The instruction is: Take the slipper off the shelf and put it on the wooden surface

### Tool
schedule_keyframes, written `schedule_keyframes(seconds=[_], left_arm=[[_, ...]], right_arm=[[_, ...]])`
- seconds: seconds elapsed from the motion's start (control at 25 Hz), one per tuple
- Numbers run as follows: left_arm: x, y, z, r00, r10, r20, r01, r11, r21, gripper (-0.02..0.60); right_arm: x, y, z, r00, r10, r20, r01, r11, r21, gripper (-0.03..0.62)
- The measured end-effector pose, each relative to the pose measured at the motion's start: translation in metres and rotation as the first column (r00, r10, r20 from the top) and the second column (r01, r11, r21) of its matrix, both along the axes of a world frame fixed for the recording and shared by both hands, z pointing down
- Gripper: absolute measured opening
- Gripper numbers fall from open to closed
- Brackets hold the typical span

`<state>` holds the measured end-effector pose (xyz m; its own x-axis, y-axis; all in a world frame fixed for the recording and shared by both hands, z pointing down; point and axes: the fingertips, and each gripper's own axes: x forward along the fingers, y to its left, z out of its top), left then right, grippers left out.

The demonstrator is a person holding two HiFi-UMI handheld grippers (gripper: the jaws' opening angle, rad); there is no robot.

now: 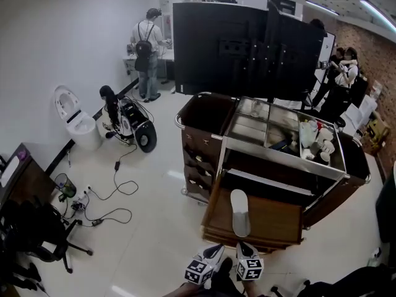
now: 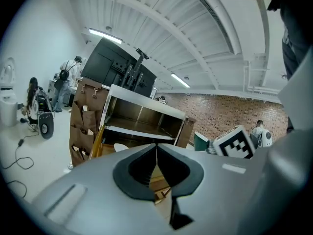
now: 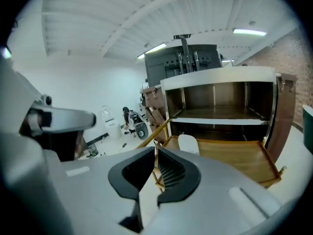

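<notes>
A white slipper lies sole-up on the wooden pull-out surface of a brown service cart, below the cart's dark shelf. Both grippers hover at the view's bottom edge, just short of the wooden surface's front edge and apart from the slipper. My left gripper has its jaws together with nothing between them; in its own view it points at the cart, and the slipper shows past it. My right gripper also stands with its tips together and empty, with the slipper and the wooden surface ahead.
The cart's top tray holds cups and bottles. Behind it stands a black panel. A white toilet, a wheeled device and cables are on the floor at left, with an office chair. People stand at the back.
</notes>
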<state>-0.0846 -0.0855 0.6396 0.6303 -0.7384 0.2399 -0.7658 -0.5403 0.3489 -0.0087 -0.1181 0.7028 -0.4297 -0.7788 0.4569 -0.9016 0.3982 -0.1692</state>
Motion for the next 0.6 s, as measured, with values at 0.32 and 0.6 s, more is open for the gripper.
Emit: schedule_keyframes(seconds=[0.32, 0.6], left_arm=[[0.015, 0.040, 0.000, 0.998, 0.014, -0.061, -0.015, 1.000, -0.022, 0.025], [0.031, 0.056, -0.007, 0.998, 0.012, -0.063, -0.013, 1.000, -0.009, 0.018]], right_arm=[[0.016, 0.088, -0.055, 0.999, 0.033, -0.001, -0.032, 0.996, 0.082, 0.000], [0.036, 0.101, -0.074, 1.000, 0.029, -0.010, -0.027, 0.994, 0.105, 0.000]])
